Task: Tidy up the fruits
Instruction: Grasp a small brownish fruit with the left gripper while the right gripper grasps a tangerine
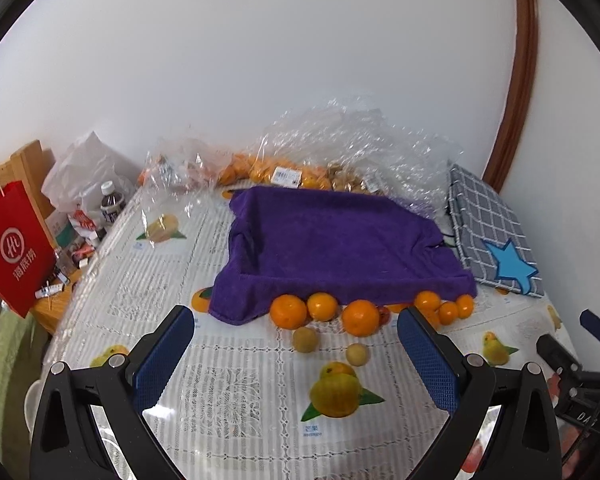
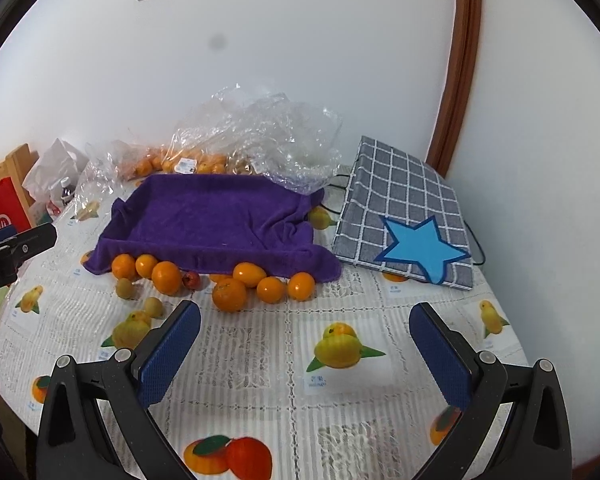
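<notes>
Where left view shows bottle, right shows cable.

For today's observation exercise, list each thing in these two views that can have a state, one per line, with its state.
Left gripper: jaws open, holding nothing.
Right gripper: jaws open, holding nothing.
Purple towel: draped over a tray shape, nothing on it.
Oranges: loose on the table by the towel's front edge.
Clear plastic bag: crumpled, open, behind the towel.
Checked bag: lying flat.
Red paper bag: upright.
</notes>
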`<state>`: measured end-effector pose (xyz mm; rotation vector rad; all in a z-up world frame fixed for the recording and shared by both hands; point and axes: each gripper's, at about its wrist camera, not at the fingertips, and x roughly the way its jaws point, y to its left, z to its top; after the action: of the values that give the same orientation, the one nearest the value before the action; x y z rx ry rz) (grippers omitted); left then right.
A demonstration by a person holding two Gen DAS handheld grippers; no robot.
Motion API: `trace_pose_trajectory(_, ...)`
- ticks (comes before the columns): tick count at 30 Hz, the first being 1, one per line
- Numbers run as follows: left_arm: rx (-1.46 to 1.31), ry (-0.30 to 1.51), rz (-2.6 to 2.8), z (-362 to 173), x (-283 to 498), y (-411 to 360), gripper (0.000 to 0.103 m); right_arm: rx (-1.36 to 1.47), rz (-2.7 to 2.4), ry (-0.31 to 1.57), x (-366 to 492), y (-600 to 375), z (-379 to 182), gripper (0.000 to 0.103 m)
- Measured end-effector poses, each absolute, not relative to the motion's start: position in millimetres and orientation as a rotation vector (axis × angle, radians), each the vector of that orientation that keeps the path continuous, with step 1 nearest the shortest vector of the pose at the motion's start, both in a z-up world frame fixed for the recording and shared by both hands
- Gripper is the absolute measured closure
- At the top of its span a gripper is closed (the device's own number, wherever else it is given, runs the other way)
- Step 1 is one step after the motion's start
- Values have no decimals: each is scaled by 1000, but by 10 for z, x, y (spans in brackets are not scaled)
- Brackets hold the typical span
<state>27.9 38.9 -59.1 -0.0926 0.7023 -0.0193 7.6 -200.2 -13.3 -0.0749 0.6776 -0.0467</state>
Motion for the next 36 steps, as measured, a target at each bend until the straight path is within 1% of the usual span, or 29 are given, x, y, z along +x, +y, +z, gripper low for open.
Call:
trace_pose_trajectory(3,-95,733,-17,-751,380,409,2,-112,-26,709,185,-2001,-343,0)
trace_pose_trajectory(6,-88,761,-10,-885,476,417,6,-129,-28,712,276,-2017,-529,1)
trace_pose_trajectory(8,-87,775,-8,-974,529,444,8,-127,-33,720,344,-2041,-626,1)
trace_pose_trajectory(10,-88,793,-2,-1051,577,483,14,-101,-14,747,429,-2079,-711,6)
trace_pose_trajectory(11,-90,801,2,-1088,602,506,16,-86,-1,772,466,-2109,-748,13)
trace_pose_trajectory(12,-90,811,7,-1133,627,540,21,-67,7,798,521,-2139,-793,18)
trace_pose_trajectory(13,-97,824,4,-1181,649,578,29,-53,8,813,565,-2161,-834,19)
trace_pose_trajectory(15,-121,856,-10,-1269,689,653,37,-57,0,825,643,-2191,-909,23)
trace_pose_trajectory(16,-135,865,-16,-1306,708,692,39,-62,1,836,674,-2207,-950,24)
trace_pose_trajectory(18,-155,863,-22,-1368,717,759,39,-53,9,855,724,-2245,-1015,30)
trace_pose_trajectory(22,-144,871,-18,-1450,737,819,39,-52,8,854,815,-2288,-1111,37)
trace_pose_trajectory(24,-147,892,-25,-1499,750,844,39,-56,8,864,886,-2300,-1162,48)
trace_pose_trajectory(26,-164,891,-45,-1537,731,871,39,-62,7,861,976,-2307,-1213,52)
trace_pose_trajectory(32,-149,877,-49,-1627,661,864,39,-4,59,874,1160,-2350,-1301,52)
trace_pose_trajectory(36,-130,887,-58,-1658,670,810,39,-42,35,893,1262,-2326,-1378,52)
